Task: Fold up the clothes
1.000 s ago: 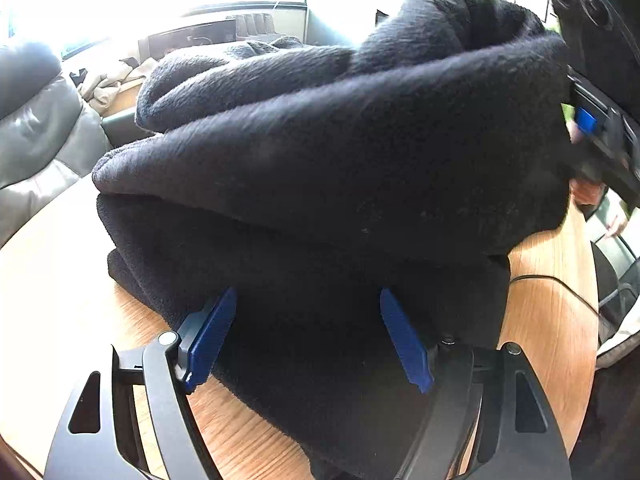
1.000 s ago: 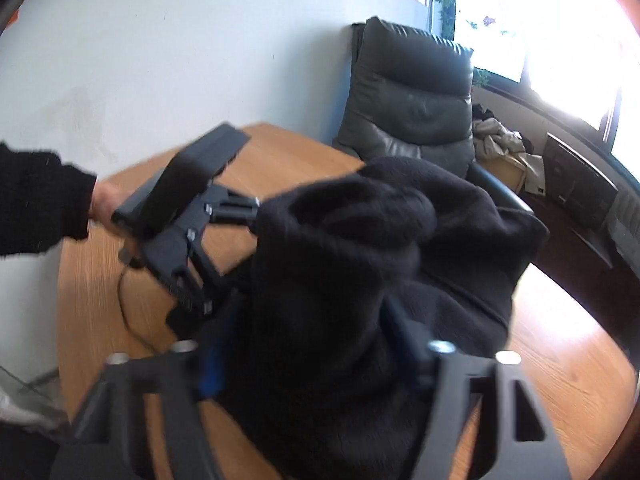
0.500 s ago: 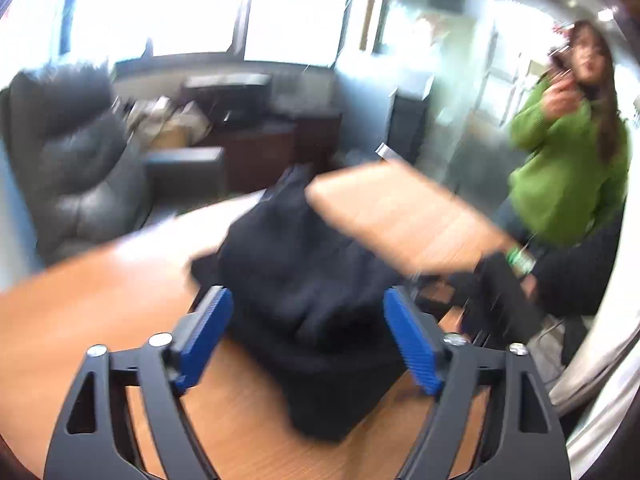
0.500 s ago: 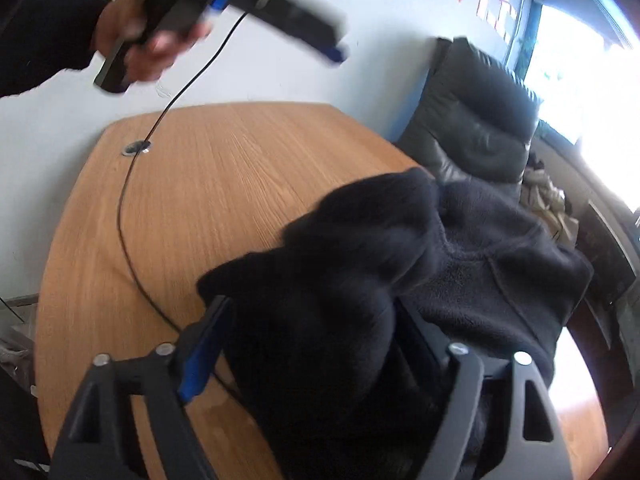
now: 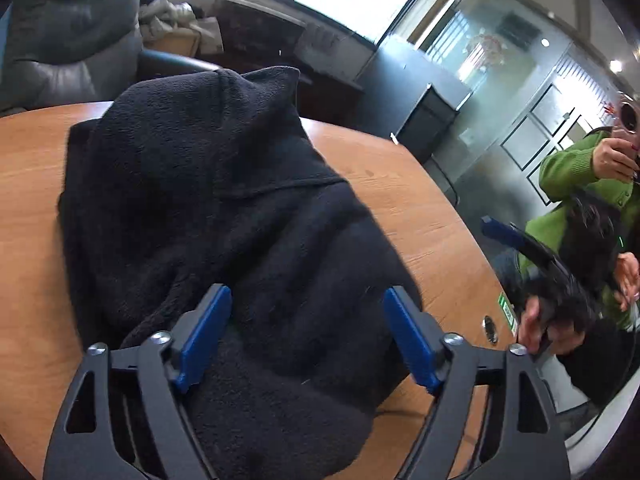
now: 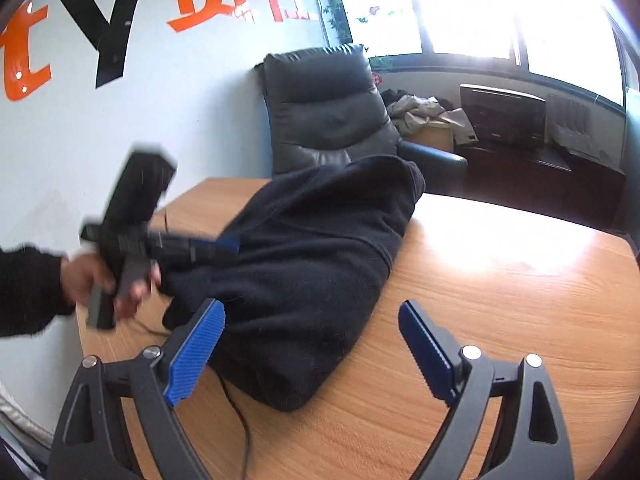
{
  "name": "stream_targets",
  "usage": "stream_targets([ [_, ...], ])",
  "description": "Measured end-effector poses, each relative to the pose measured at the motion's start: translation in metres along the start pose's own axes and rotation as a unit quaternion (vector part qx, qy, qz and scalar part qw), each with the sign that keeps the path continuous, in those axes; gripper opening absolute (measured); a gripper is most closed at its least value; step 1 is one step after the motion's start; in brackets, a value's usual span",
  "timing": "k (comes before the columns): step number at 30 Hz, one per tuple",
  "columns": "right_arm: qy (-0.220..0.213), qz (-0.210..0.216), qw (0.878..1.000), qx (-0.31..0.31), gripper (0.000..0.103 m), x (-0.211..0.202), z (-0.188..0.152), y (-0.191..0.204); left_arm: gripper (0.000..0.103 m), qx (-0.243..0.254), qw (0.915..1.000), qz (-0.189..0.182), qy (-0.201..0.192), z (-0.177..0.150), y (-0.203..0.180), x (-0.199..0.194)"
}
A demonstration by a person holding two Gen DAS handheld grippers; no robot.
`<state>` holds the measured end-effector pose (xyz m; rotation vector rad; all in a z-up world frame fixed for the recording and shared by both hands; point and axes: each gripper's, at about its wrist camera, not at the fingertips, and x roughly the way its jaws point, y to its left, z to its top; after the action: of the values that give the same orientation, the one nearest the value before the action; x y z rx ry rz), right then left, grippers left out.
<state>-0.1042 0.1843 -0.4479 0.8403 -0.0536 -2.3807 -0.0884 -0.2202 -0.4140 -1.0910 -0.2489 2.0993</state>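
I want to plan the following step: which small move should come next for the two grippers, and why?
Probably lower the left gripper and press the top fold flat. Both grippers are open and grip nothing; the right gripper hangs clear beside the bundle. The black fleece garment lies folded on the wooden table, but it is lumpy and bulges upward, so smoothing seems the sensible finish.

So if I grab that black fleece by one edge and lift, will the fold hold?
Probably not: the black fleece looks thick and limp, bunched loosely on the table, so it would likely sag and unfold. Its fuzzy surface should grip well.
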Motion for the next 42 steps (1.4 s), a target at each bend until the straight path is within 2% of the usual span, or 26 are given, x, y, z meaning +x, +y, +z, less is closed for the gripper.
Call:
stream_targets([
  [1, -0.003, -0.007, 1.000, 0.016, 0.092, -0.002, 0.001, -0.009, 0.077, -0.003, 0.9999, -0.004, -0.009, -0.007, 0.004, -0.003],
  [4, 0.029, 0.003, 1.000, -0.002, 0.091, 0.050, 0.005, 0.002, 0.074, 0.002, 0.9996, -0.009, -0.025, -0.022, 0.010, -0.008],
  [7, 0.086, -0.025, 0.996, -0.024, 0.091, 0.100, -0.015, 0.009, 0.072, 0.019, 0.9997, 0.002, -0.014, -0.018, 0.007, -0.006],
  [8, 0.084, -0.046, 0.995, -0.029, 0.091, 0.104, -0.019, 0.011, 0.073, 0.020, 0.9997, 0.006, -0.009, -0.015, 0.007, -0.008],
  [10, 0.085, -0.058, 0.995, -0.019, 0.091, 0.106, -0.017, 0.006, 0.078, 0.042, 0.9987, 0.022, -0.020, -0.002, -0.011, -0.020],
  [14, 0.077, -0.089, 0.993, -0.009, 0.092, 0.098, 0.005, -0.002, 0.103, 0.079, 0.9943, 0.054, -0.047, 0.022, -0.047, -0.038],
  [16, 0.080, -0.102, 0.991, 0.011, 0.093, 0.099, 0.016, -0.010, 0.103, 0.088, 0.9917, 0.068, -0.064, 0.030, -0.063, -0.037],
  [19, 0.086, -0.086, 0.991, 0.046, 0.093, 0.111, 0.023, -0.024, 0.103, 0.065, 0.9933, 0.089, -0.034, 0.027, -0.055, -0.016],
  [21, 0.095, -0.075, 0.991, 0.050, 0.093, 0.120, 0.019, -0.024, 0.102, 0.050, 0.9911, 0.123, -0.006, 0.021, -0.045, 0.008],
  [24, 0.128, -0.075, 0.988, 0.050, 0.096, 0.137, 0.002, -0.026, 0.101, 0.077, 0.9856, 0.150, -0.011, -0.003, -0.035, 0.026],
  [27, 0.129, -0.068, 0.988, 0.053, 0.100, 0.140, -0.003, -0.033, 0.100, 0.114, 0.9823, 0.148, -0.013, -0.017, -0.037, 0.018],
  [32, 0.136, -0.055, 0.987, 0.071, 0.099, 0.137, 0.002, -0.044, 0.098, 0.086, 0.9879, 0.129, -0.002, 0.003, -0.040, -0.005],
  [35, 0.104, -0.032, 0.990, 0.087, 0.099, 0.117, 0.017, -0.055, 0.099, 0.078, 0.9857, 0.147, -0.023, 0.020, -0.048, -0.021],
  [37, 0.101, -0.044, 0.990, 0.090, 0.099, 0.113, 0.023, -0.064, 0.100, 0.075, 0.9838, 0.160, -0.033, 0.024, -0.048, -0.015],
  [41, 0.103, -0.072, 0.987, 0.099, 0.099, 0.114, 0.025, -0.073, 0.100, 0.068, 0.9836, 0.161, -0.046, 0.027, -0.056, -0.001],
  [42, 0.101, -0.077, 0.987, 0.099, 0.099, 0.112, 0.024, -0.071, 0.100, 0.071, 0.9812, 0.175, -0.038, 0.025, -0.057, 0.007],
])
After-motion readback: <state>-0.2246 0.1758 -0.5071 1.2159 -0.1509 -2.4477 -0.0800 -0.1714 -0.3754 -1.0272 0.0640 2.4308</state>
